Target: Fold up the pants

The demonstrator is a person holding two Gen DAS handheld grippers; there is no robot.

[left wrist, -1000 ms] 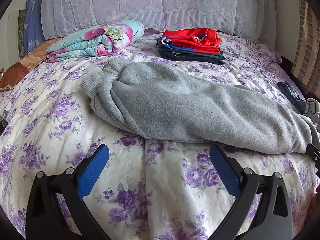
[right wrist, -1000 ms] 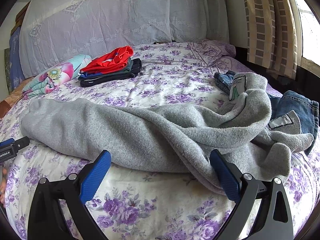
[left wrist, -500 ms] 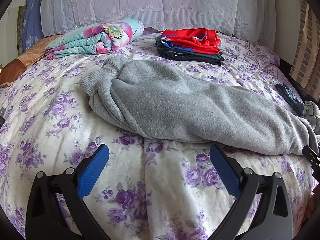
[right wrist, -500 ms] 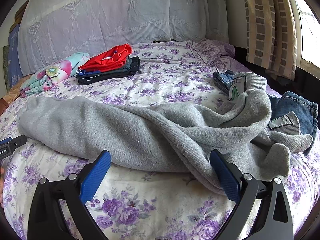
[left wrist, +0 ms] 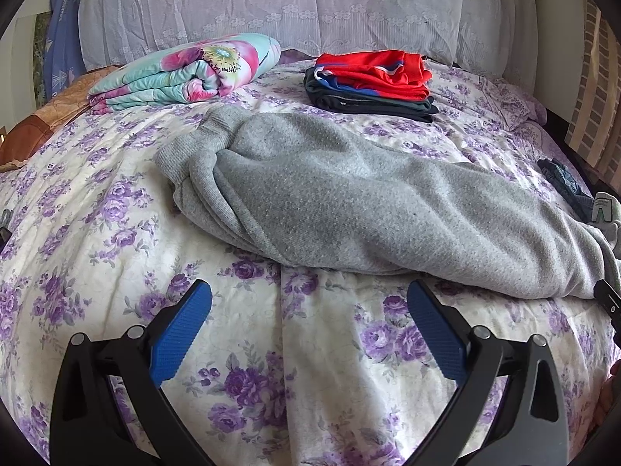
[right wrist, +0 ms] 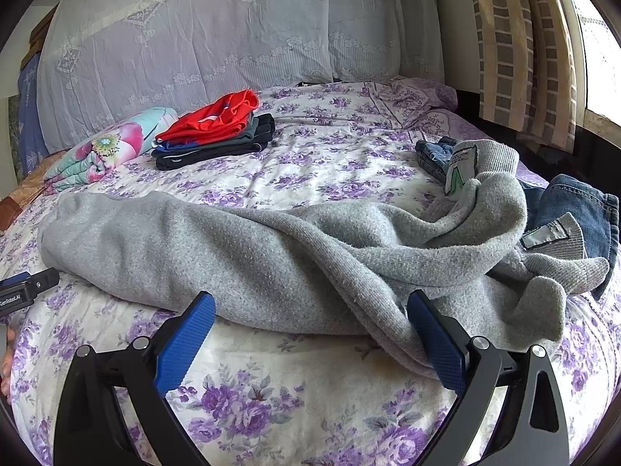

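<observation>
Grey pants sprawl unfolded on the bed; both grippers' jaws gape wide, empty.

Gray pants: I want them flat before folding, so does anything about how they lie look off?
Yes. The gray pants lie along the bed, but their right end is bunched and twisted, draped over jeans, with labels showing. Both claws are open, holding nothing.

pants grey | bedspread white w/ purple flowers | gripper pads blue | top garment on stack red
</observation>
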